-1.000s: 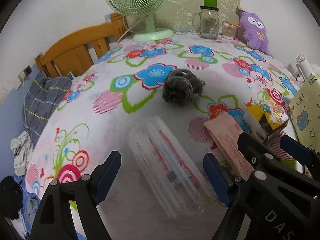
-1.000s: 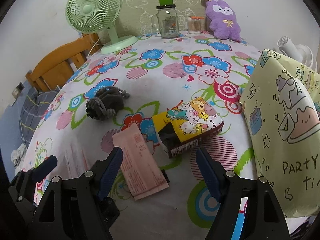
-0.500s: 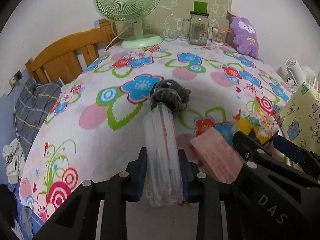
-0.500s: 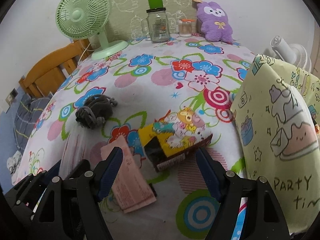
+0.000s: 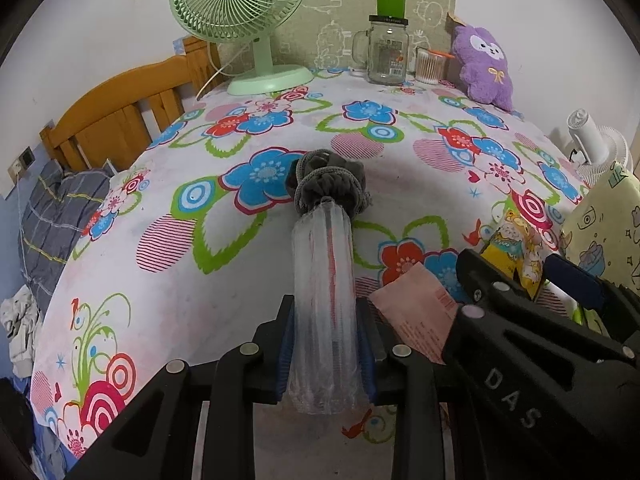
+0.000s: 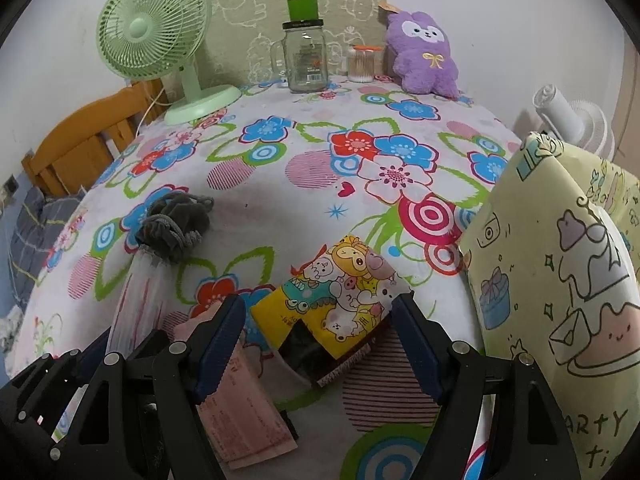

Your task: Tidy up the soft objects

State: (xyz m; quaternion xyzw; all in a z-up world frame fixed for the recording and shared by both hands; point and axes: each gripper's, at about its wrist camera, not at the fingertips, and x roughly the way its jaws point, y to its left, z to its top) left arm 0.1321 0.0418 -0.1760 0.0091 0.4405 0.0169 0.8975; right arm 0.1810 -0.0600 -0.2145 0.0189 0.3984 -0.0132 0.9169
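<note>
— What's over on the far left, from where you stand?

— A wooden headboard [image 5: 120,116], and a green desk fan [image 5: 240,20] at the back of the flowered tablecloth [image 5: 224,280]. Nearer, the left gripper [image 5: 324,344] is clamped on a clear plastic sleeve [image 5: 324,280], one blue pad pressed against each side. The sleeve points away from the camera, and its far end sits in front of a grey scrunchie [image 5: 328,188] lying on the cloth.

— Touching it?

— From the left wrist camera I cannot tell; the sleeve tip covers the scrunchie's near edge. The right wrist camera shows the tip right at the scrunchie [image 6: 176,224] too.

— And further right?

— A pink packet [image 5: 416,312] lies flat just beside the sleeve, partly under the right gripper's black frame. The right gripper [image 6: 320,344] is spread wide with nothing between its pads, hovering over a yellow cartoon pouch [image 6: 340,296] whose mouth gapes towards the camera. The left camera only catches a sliver of that pouch behind the other tool.

— The back edge?

— A glass mug jar [image 6: 304,64] with a green cap, a small jar of cotton swabs [image 6: 362,64], then a purple plush toy [image 6: 426,56]. At the far right stands a pale yellow gift bag [image 6: 560,280], with a white fan [image 6: 572,120] behind it.
</note>
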